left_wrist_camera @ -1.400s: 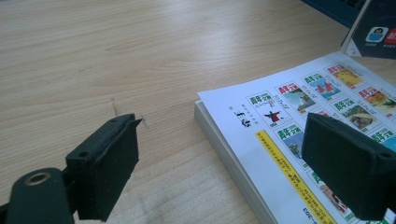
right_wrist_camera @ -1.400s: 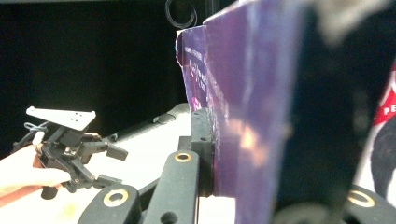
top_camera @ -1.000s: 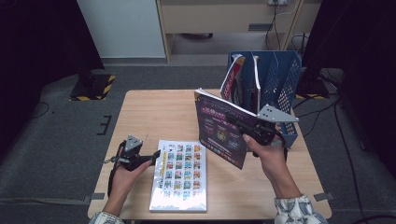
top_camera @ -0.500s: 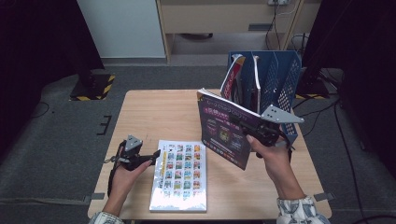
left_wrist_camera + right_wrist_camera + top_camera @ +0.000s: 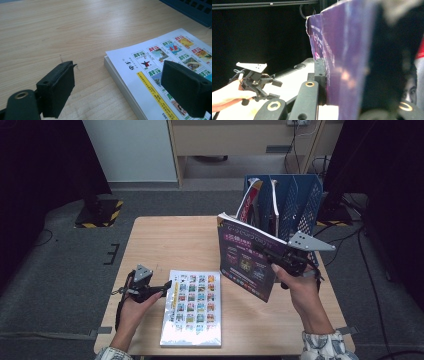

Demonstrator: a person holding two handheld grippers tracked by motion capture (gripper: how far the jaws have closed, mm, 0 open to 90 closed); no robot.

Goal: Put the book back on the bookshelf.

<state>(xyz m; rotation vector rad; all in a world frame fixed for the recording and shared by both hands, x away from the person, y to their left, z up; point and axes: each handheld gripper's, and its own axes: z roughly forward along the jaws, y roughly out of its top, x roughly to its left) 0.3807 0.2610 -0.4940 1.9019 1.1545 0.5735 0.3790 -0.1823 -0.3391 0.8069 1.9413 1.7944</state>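
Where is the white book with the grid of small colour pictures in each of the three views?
High view: white book lies flat on the table, low centre, beside the open left gripper.
Left gripper view: white book at lower right, partly behind the right-hand jaw.
Right gripper view: I cannot make it out there.
Shared landmark: the left gripper, also at that view's lower left.

The left hand point(image 5: 131, 302) comes in from the near left edge, forearm angled slightly right, wrist level. It holds the left gripper point(image 5: 167, 286) low over the surface, pointing right, with its jaws standing wide apart and nothing between them. The right hand point(image 5: 296, 285) rises from the near right, forearm slanting up and left, in a patterned sleeve point(image 5: 325, 347). It carries the right gripper point(image 5: 262, 251) raised, pointing left, jaws clamped tight on a book point(image 5: 246, 262) held upright.
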